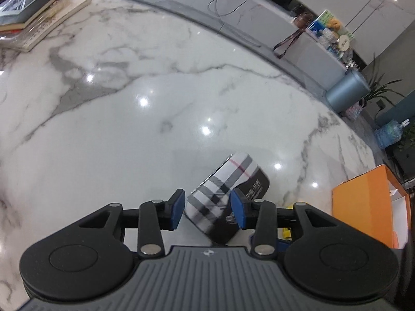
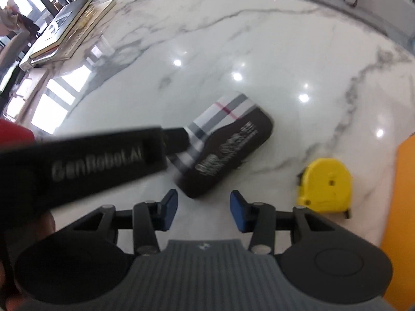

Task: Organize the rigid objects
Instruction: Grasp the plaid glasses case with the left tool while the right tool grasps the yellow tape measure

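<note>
Left hand-held gripper (image 1: 207, 207): part open, blue pads (image 1: 178, 209) flanking the near end of the checked case (image 1: 223, 189) and seemingly touching both sides. Firm squeeze or mere contact, cannot tell. Right hand-held gripper (image 2: 203, 210): part open, empty, hovering just short of that same end of the case. Case itself on the white marble bench (image 1: 129, 103), lying askew, near end perhaps raised a little.

Likely trouble, nearest first:

- **Weak hold.** Smooth, rounded shell, so slipping out and dropping back onto hard stone on any lift.
- **Grip at one end only.** Tipping and swinging of the far end.
- **Two tools crowding one small thing.** Knocking together, or nudging the case out from between the left pads.
- **Yellow tape measure (image 2: 324, 184).** Just right of the case and near the orange box (image 2: 404, 207). Easily clipped by a swinging case or a sweep of the right hand, then sliding on the glossy top.
- **Box at the right of the bench, presumably the destination.** Catching the case on the wall instead of clearing it, or shoving the box outward.
- **Books (image 1: 39, 7).** Far off at the left corner, well apart from all this and judged out of harm's way.
</note>
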Demonstrator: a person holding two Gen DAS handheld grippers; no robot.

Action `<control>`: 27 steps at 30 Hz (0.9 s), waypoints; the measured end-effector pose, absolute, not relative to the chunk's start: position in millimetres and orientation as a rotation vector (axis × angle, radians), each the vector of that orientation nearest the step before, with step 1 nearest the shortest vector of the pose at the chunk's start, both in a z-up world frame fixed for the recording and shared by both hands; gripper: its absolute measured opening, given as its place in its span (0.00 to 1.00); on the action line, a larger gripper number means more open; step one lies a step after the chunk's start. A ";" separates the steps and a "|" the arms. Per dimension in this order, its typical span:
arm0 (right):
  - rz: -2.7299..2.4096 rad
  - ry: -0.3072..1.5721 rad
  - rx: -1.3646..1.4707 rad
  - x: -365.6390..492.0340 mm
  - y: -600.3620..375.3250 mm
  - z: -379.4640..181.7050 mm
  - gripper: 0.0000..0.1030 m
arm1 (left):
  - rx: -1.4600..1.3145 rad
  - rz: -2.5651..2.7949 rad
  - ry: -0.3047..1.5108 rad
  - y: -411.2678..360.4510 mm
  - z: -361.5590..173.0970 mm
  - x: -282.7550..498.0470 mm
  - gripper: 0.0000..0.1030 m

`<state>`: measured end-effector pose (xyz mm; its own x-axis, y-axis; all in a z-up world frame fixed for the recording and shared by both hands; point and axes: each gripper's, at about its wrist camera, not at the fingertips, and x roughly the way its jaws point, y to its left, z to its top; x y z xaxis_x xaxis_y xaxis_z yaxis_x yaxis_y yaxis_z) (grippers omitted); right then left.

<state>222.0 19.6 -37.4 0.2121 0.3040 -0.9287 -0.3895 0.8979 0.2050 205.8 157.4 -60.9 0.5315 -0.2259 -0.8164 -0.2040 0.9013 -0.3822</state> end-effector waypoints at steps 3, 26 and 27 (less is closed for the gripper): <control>0.471 1.223 -0.107 215.8 7.4 -23.3 0.45 | -0.393 -0.058 0.975 149.9 -56.3 206.9 0.49; 0.251 1.197 -0.091 238.4 -67.4 -44.8 0.64 | 0.137 -0.267 0.966 85.5 -80.4 221.7 0.77; 0.252 1.201 -0.086 239.2 -68.3 -45.8 0.64 | 0.129 -0.268 0.970 86.1 -81.1 222.4 0.79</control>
<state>239.2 -68.3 -45.8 0.3373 0.1480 -0.9297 -0.2387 0.9687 0.0676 222.4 86.1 -81.1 0.5354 -0.1671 -0.8279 0.2821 0.9593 -0.0112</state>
